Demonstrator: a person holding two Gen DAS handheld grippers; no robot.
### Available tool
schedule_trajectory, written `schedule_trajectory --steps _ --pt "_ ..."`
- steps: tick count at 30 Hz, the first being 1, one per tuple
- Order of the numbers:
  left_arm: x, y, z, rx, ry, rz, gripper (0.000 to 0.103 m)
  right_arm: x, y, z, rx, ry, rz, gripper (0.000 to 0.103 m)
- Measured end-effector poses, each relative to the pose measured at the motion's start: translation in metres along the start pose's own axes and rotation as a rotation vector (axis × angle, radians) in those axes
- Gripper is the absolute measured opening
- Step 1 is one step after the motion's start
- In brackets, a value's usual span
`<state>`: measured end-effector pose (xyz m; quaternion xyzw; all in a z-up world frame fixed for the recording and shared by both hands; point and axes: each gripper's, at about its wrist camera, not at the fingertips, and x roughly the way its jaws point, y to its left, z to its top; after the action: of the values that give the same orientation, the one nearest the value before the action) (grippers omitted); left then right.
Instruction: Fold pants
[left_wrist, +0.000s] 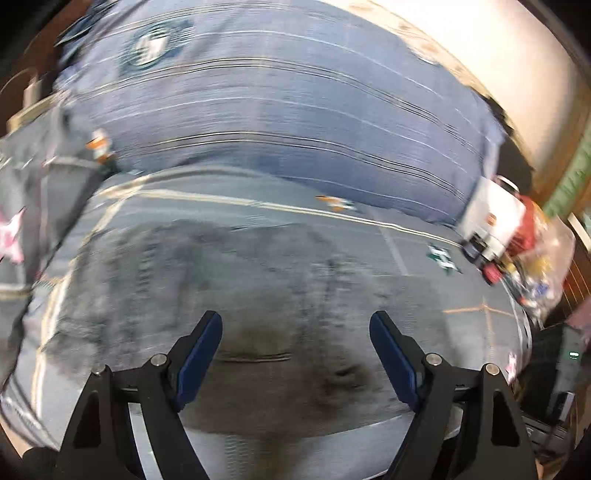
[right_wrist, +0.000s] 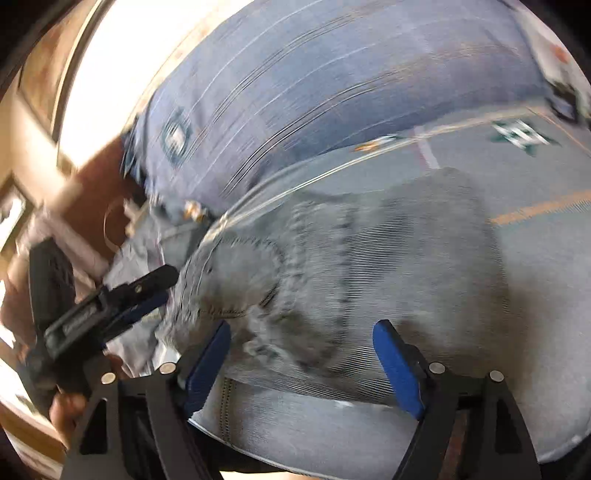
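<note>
The grey pants (left_wrist: 258, 295) lie spread on the bed just beyond my left gripper (left_wrist: 295, 321), whose blue pads stand wide apart with nothing between them. In the right wrist view the pants (right_wrist: 369, 258) form a rumpled grey heap with a stitched pocket showing. My right gripper (right_wrist: 303, 328) is open just above their near part and holds no cloth. My left gripper (right_wrist: 166, 288) appears at the left of that view, at the heap's left edge, held by a hand (right_wrist: 66, 406). Both views are blurred.
The pants rest on a grey bedspread (left_wrist: 406, 236) with yellow lines and small patterns. Behind it lies a blue striped blanket (left_wrist: 277, 110). A pile of white and red clutter (left_wrist: 517, 240) sits at the bed's right edge. A bright window (right_wrist: 129, 55) is at the far left.
</note>
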<state>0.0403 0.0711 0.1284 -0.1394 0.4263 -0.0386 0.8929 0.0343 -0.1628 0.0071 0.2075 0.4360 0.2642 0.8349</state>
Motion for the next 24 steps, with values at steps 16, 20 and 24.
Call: schedule_trajectory --steps 16,20,24 --pt "0.045 -0.051 -0.027 0.276 0.087 0.238 0.084 -0.025 -0.071 0.032 0.27 0.005 0.17 0.084" --pt "0.079 -0.05 -0.038 0.349 0.195 0.34 0.085 0.019 -0.089 0.037 0.307 0.16 0.125 0.083" --pt "0.083 -0.038 -0.046 0.306 0.196 0.325 0.088 0.007 -0.08 0.058 0.299 0.123 0.215 0.083"
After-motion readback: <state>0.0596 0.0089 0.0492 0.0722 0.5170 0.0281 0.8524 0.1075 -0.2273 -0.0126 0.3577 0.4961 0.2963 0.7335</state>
